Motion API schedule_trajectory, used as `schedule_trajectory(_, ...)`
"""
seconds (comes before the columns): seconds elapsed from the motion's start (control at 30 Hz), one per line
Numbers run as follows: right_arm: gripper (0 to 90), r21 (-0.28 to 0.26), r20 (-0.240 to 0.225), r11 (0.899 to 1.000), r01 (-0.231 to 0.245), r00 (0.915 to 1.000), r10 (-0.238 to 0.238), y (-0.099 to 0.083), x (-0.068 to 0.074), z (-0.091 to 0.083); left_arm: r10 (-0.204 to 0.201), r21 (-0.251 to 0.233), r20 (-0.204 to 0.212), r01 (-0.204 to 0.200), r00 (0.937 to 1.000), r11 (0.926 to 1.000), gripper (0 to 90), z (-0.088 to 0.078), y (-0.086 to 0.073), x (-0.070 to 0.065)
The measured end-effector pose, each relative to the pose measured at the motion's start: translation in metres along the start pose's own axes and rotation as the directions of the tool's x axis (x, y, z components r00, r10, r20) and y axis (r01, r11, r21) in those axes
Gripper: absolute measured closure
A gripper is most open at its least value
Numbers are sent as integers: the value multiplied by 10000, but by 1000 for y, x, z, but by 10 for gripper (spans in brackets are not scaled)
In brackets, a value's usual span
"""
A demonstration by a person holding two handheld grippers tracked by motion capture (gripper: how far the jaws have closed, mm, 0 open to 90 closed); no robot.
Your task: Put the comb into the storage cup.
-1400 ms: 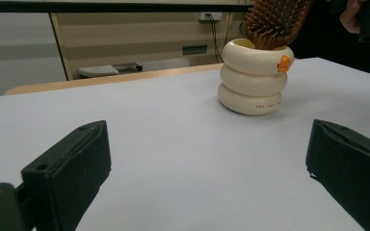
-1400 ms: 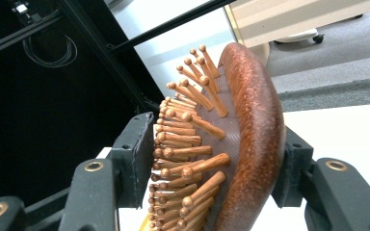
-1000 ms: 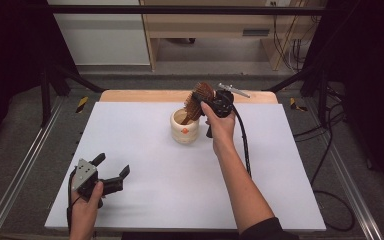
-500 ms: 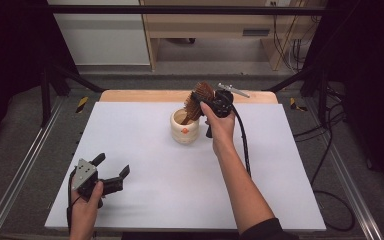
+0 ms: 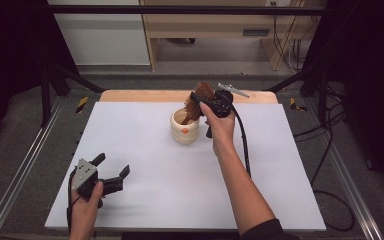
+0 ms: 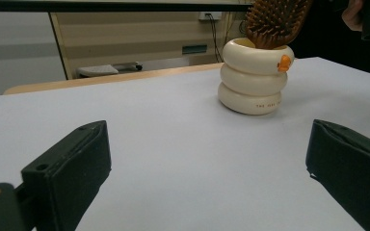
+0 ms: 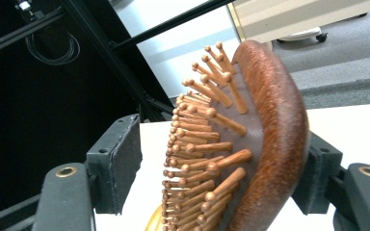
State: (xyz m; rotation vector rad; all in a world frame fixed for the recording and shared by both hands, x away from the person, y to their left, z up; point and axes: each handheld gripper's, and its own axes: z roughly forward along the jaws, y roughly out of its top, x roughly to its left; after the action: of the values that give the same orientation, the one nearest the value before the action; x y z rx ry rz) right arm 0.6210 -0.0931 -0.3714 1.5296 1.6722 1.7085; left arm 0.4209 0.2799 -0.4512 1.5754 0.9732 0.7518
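The right gripper [image 5: 206, 101] is held at the far middle of the table, beside the top of the cream holder. Its jaws have just been opening: in the right gripper view the head of the wooden hairbrush [image 7: 250, 144] stands between them, its rounded back against one pad, while the other pad stands clear of the bristle tips, so nothing is clamped. The right forearm stretches out long across the white table [image 5: 145, 190] from the near edge, with the hand wrapped round the gripper's body and its cable trailing back along the arm.

The hairbrush [image 5: 196, 104] stands handle-down in the cream holder [image 5: 185, 126], its head leaning out over the rim.

The left gripper [image 5: 111, 174] rests low near the table's near left corner, its jaws spread wide with nothing between them, pointing toward the holder [image 6: 254, 77].

Counted: one hairbrush, one holder made of three stacked rings, two grippers.
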Motion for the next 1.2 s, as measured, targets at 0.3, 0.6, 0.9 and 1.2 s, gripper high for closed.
schedule_trajectory(0.3, 231, 20, 92, 10000, 84, 9999, -84, 0, 1, -1, -12, -13, -14, 12, 10000, 10000, 19, 0, 0, 0)
schedule_trajectory(0.6, 158, -44, 287, 9999, 135, 9995, -133, 3, 3, -5, -5, -11, -15, 5, 10000, 10000, 19, 0, 0, 0)
schedule_trajectory(0.9, 114, -278, 526, 9990, 346, 9981, -331, 7, 5, -12, 2, -13, -20, -2, 10000, 10000, 19, 0, 0, 0)
schedule_trajectory(1.2, 103, -988, 785, 9925, 714, 9949, -638, 15, 8, -26, -12, -30, -26, 11, 10000, 10000, 19, 0, 0, 0)
